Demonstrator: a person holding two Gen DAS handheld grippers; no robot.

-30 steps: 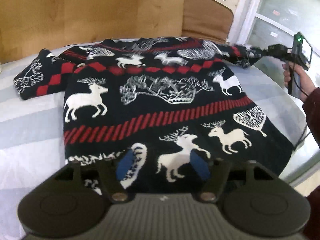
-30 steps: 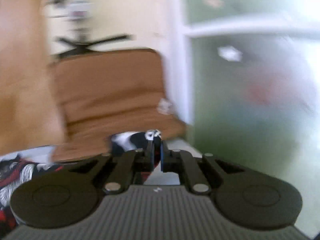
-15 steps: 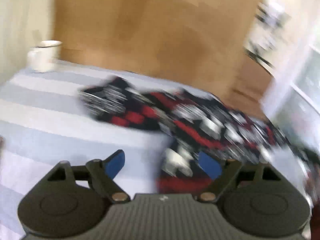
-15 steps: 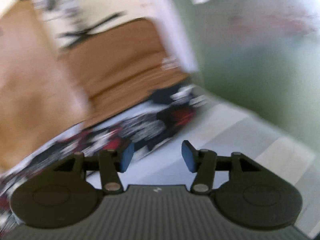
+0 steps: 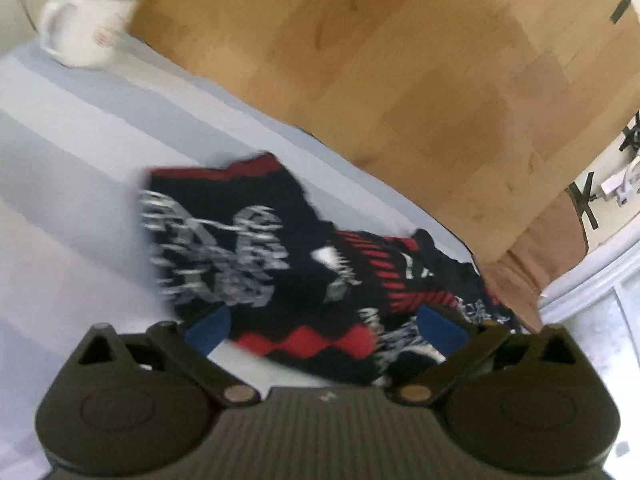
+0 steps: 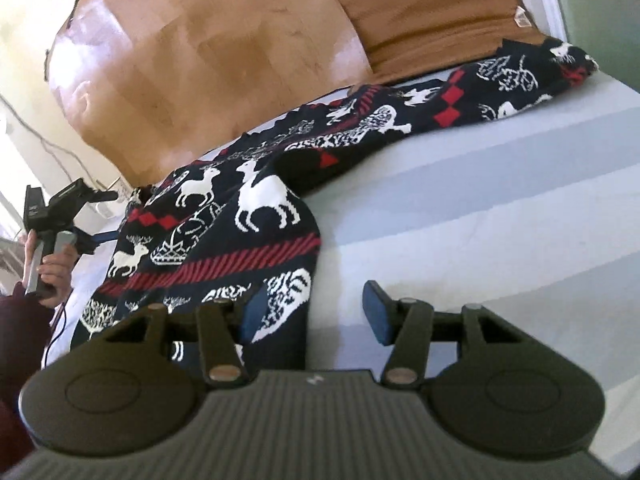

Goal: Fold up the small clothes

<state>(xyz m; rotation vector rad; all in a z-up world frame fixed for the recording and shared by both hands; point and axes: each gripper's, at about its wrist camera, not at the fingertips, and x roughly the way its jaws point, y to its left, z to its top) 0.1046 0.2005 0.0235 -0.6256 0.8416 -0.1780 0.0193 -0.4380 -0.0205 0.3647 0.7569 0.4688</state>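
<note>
Over on the left, a white mug (image 5: 90,16) stands at the far corner of the striped table (image 5: 72,152), well apart from the action. The left hand-held gripper (image 5: 322,330) hangs over the sweater sleeve (image 5: 224,240), its blue pads spreading wider this very moment, the red-diamond cuff band lying between them but not pinched. Nothing is gripped there.

Moving right, the sweater (image 6: 224,220), dark knit with white reindeer and red stripes, lies spread across the table, its other sleeve (image 6: 516,84) stretched toward the far right corner. The right hand-held gripper (image 6: 316,312) sits at the hem, pads parted about halfway and clamped on nothing; its left pad lies against the hem corner, while the right pad is over bare cloth-covered table.

The risk, as I read it: the left view is smeared with motion, so a hasty close could catch a single layer or miss the cuff, dragging the sleeve crooked. On the right, a close from here might snag only the hem's edge and bunch the fold.

Writing? Only a faint reddish mark on the mug, too blurred to read.
</note>
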